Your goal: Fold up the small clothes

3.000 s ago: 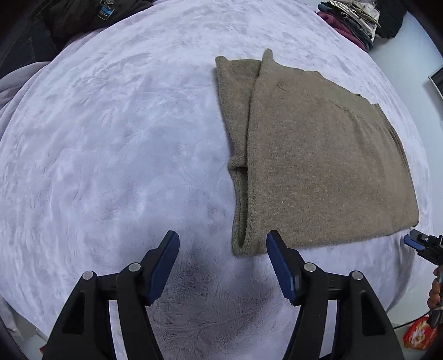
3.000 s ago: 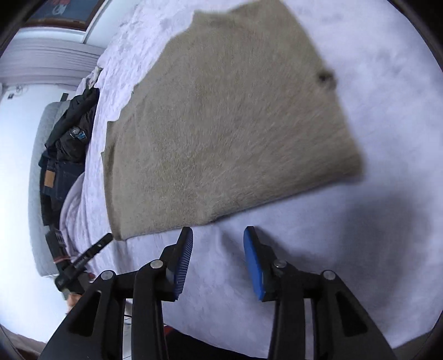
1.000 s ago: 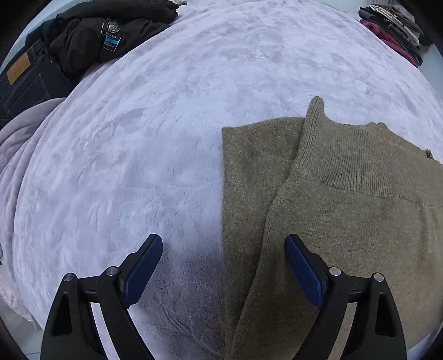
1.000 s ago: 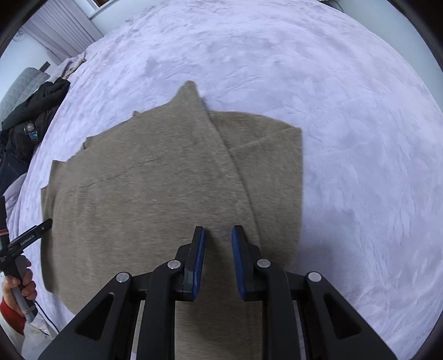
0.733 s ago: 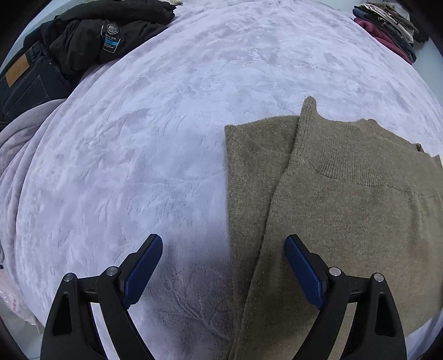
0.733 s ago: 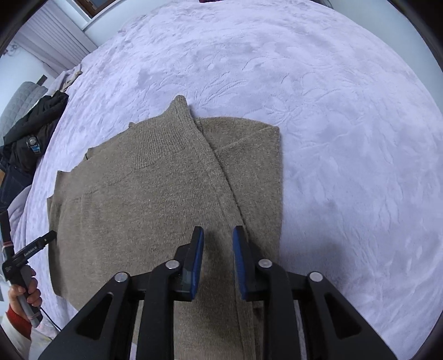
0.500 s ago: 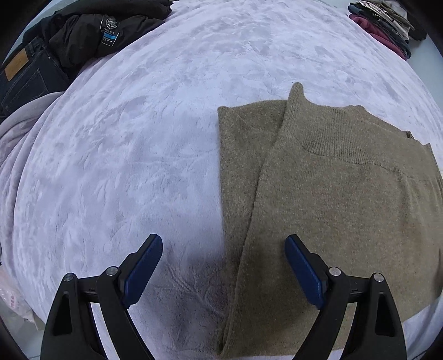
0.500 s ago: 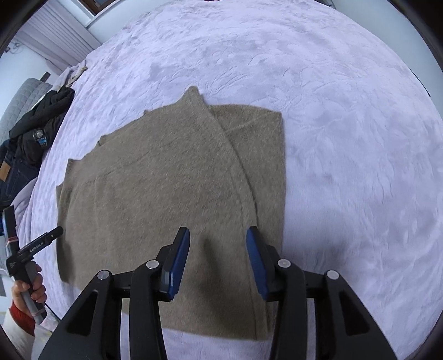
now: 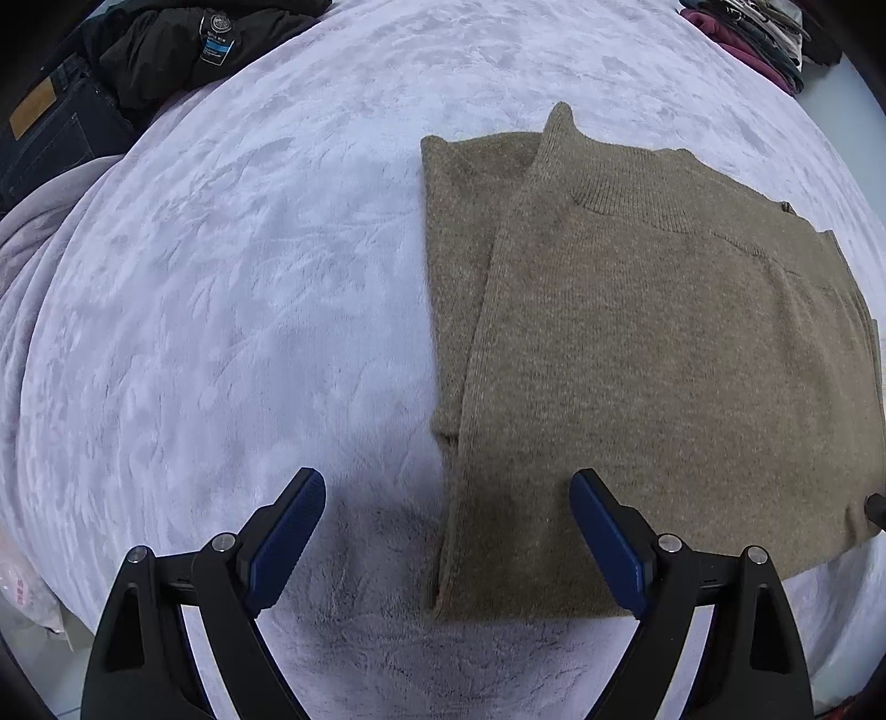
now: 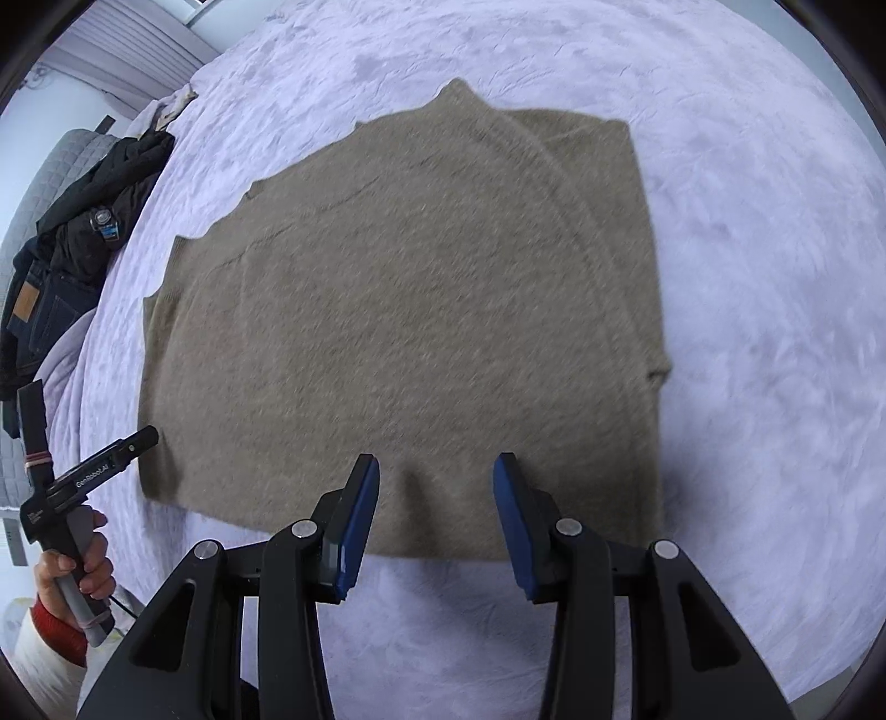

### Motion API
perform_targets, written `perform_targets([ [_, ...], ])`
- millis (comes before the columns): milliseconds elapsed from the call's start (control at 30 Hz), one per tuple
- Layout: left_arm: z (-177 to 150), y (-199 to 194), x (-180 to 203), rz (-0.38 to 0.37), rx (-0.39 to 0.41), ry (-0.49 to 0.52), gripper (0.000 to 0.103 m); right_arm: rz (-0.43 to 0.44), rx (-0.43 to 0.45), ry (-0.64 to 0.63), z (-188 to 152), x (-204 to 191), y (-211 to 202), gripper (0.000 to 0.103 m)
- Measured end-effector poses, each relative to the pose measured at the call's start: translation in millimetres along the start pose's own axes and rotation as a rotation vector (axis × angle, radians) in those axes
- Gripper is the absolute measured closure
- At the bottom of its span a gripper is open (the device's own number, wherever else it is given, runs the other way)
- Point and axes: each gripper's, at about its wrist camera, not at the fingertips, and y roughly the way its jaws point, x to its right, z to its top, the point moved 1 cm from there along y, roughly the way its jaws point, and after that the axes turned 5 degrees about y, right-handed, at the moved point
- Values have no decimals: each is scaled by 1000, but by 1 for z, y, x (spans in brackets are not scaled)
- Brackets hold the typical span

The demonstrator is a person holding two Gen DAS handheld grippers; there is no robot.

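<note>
An olive-brown knit sweater (image 9: 637, 343) lies flat on the pale lilac blanket (image 9: 221, 277), with one side folded in along its left edge and the ribbed collar at the far end. My left gripper (image 9: 446, 531) is open and empty, hovering over the sweater's near left edge. In the right wrist view the same sweater (image 10: 398, 310) fills the middle. My right gripper (image 10: 436, 504) is open and empty above the sweater's near hem. The left gripper's body (image 10: 83, 476) and the hand holding it show at the lower left there.
Black jackets and dark jeans (image 9: 138, 61) are piled at the far left of the bed, and also show in the right wrist view (image 10: 72, 249). A stack of folded clothes (image 9: 747, 39) sits at the far right. The bed's near edge lies just below both grippers.
My right gripper has opened from nearly shut and drawn back toward the sweater's near hem. My left gripper stayed open and pulled back, so more of the sweater shows.
</note>
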Motion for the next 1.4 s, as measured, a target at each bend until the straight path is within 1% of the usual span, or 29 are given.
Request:
perform_targets([
  [100,-9,0,0,17,-5,1,12,5,-18,-21,-9,-10,5,56],
  [133,-12,-1,0,9,3,1,12,9,-25,-37,-11,-15,8,55],
  [200,-22,-7,1,-38,27,-21,12,36,-37,-61,-16,-24,12,50],
  [233,-27,-10,0,-81,34,-41,9,67,-45,-69,-18,-30,14,48],
  [267,-30,-10,-2,-123,26,-57,0,92,-53,-73,-20,-34,16,48],
  [333,-35,-11,-7,-185,17,-89,0,170,-79,-72,-25,-45,23,47],
  [367,-37,-11,-8,-196,11,-98,0,211,-93,-66,-27,-50,27,47],
  [400,-40,-10,-9,-197,0,-106,0,260,-113,-55,-30,-56,32,47],
  [500,-47,-5,-15,-201,-23,-138,0,372,-169,-5,-38,-69,50,45],
  [567,-53,-3,-20,-209,-31,-171,0,427,-205,40,-44,-77,63,45],
  [633,-58,1,-26,-234,-57,-206,0,469,-236,91,-48,-82,77,45],
  [667,-62,4,-28,-262,-71,-228,0,487,-247,119,-49,-83,84,45],
  [733,-71,8,-31,-362,-94,-288,0,510,-254,170,-53,-81,91,45],
  [833,-82,7,-35,-485,-69,-371,0,573,-229,282,-51,-70,96,45],
  [900,-85,8,-36,-543,-55,-411,0,623,-200,370,-48,-63,100,45],
  [967,-89,9,-33,-595,-47,-441,0,662,-191,429,-44,-62,107,45],
  [1000,-88,11,-31,-612,-43,-447,0,675,-195,443,-43,-64,111,45],
  [1067,-84,15,-24,-641,-38,-453,0,696,-198,453,-40,-70,117,64],
  [1100,-81,16,-20,-665,-36,-454,0,705,-203,453,-37,-72,120,78],
  [1133,-75,18,-15,-687,-35,-455,0,727,-203,454,-35,-75,120,84],
  [1233,-62,21,-5,-747,-20,-476,0,804,-178,437,-25,-83,109,84],
  [1333,-49,20,-3,-799,21,-531,0,825,-161,397,-17,-87,94,84],
  [1400,-38,20,0,-801,41,-552,0,824,-163,384,-15,-91,92,84],
])
